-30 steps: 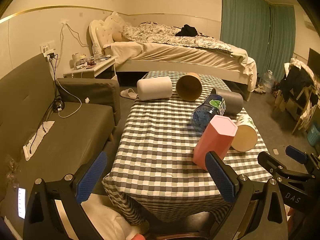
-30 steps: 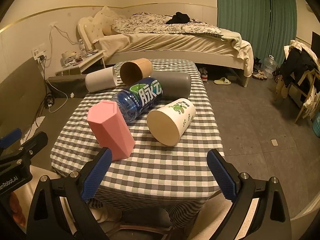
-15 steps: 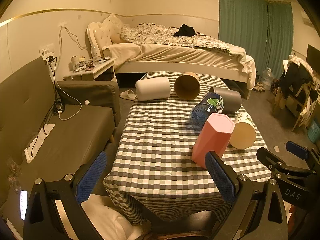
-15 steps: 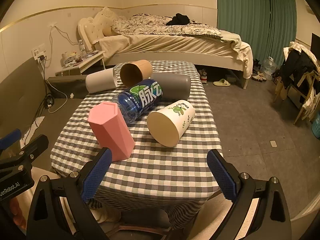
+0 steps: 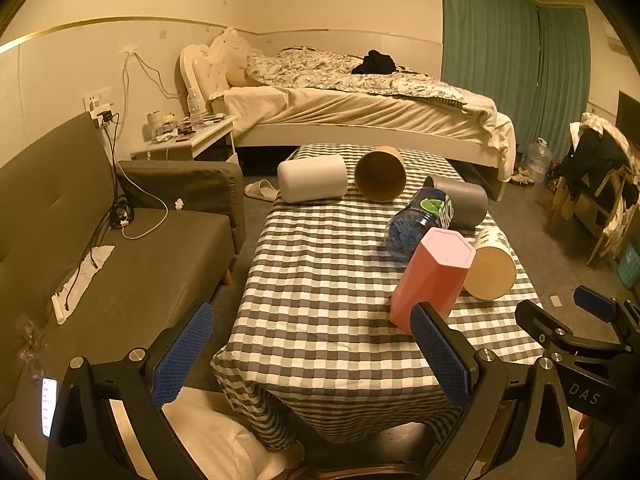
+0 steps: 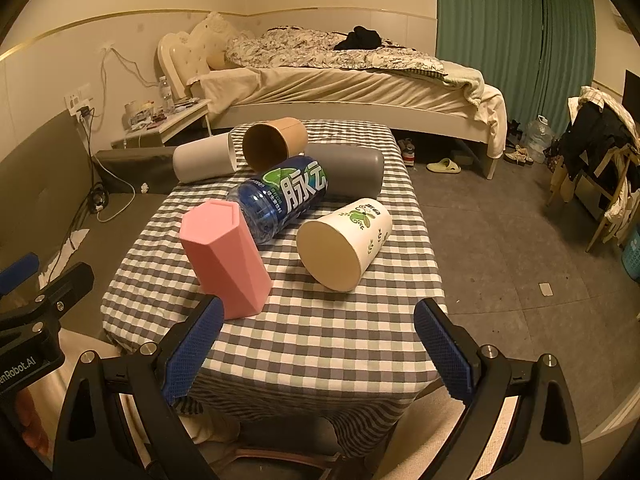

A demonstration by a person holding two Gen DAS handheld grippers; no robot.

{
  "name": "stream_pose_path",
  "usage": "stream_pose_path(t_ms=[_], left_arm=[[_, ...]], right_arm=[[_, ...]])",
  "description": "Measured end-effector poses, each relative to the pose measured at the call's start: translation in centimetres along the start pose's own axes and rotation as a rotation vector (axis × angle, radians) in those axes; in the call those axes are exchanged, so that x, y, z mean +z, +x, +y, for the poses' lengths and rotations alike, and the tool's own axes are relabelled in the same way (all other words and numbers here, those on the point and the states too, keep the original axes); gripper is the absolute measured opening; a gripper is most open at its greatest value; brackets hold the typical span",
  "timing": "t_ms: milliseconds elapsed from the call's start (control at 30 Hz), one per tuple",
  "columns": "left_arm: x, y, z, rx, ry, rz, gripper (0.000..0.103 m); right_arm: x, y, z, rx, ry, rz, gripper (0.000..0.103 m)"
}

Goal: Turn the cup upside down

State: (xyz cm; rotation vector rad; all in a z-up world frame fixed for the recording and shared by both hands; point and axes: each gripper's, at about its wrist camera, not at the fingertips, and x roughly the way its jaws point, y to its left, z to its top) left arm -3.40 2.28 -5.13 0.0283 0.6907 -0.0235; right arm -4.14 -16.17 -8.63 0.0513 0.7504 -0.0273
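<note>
On table (image 6: 320, 332) pink cup (image 6: 224, 256) upright; slipper (image 5: 261, 191) only left view; both tongs (image 5: 312, 354) (image 6: 320, 354) wide, empty.

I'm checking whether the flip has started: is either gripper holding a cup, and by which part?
Nothing is held. The left gripper and right gripper are both open and short of the pink cup on the table.

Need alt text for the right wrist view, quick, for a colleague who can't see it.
A pink faceted cup stands on a checked table, nearest the open, empty right gripper. Behind it lie a blue bottle and a leaf-print paper cup.
</note>
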Motion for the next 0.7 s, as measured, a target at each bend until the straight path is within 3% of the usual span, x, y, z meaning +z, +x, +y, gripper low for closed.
stream_pose_path(t_ms=[700], left_arm=[[-0.25,0.31,0.19,0.005,0.007,0.005,0.103]], right_arm=[[-0.21,0.36,-0.09,0.001,-0.007,0.009,0.096]])
